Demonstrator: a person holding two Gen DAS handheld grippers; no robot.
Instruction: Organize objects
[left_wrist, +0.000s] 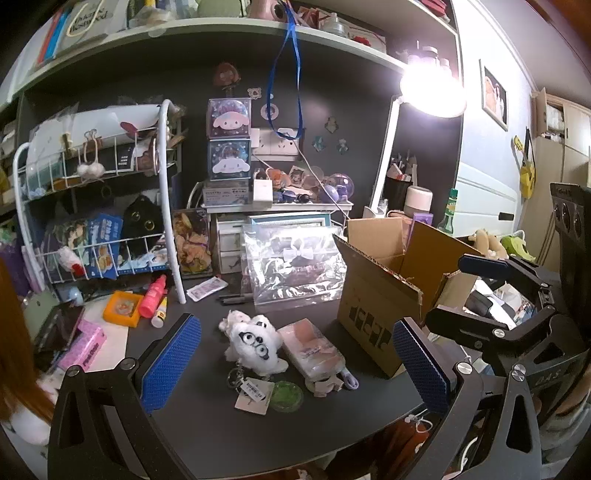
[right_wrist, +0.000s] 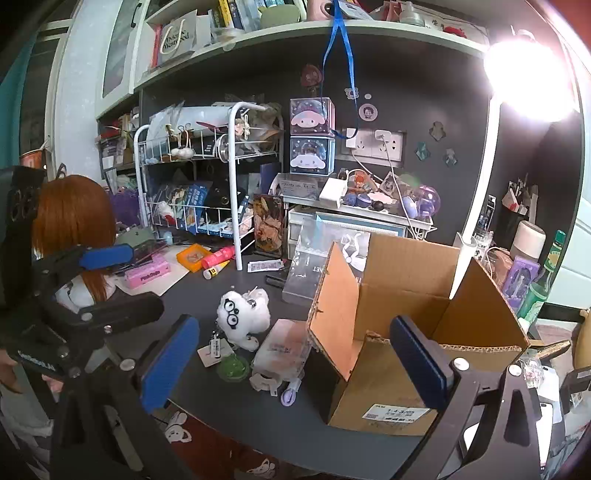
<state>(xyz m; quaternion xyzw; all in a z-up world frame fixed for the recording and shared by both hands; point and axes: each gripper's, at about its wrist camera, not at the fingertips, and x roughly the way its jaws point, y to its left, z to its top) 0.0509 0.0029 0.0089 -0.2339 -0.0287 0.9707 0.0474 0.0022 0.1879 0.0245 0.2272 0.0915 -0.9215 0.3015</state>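
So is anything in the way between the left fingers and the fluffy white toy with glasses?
Nothing visible blocks it. The left gripper is open, and the white plush toy lies on the dark desk straight ahead between its fingers. The cardboard box stands off to the right.

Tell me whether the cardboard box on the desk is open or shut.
Open. The cardboard box has its flaps standing up and spread, and the right wrist view looks down into its bare brown interior; nothing shows inside.

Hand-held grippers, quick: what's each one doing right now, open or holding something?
Left hand-held gripper: open, holding nothing, above the white plush keychain.
Right hand-held gripper: open, holding nothing, by the cardboard box.
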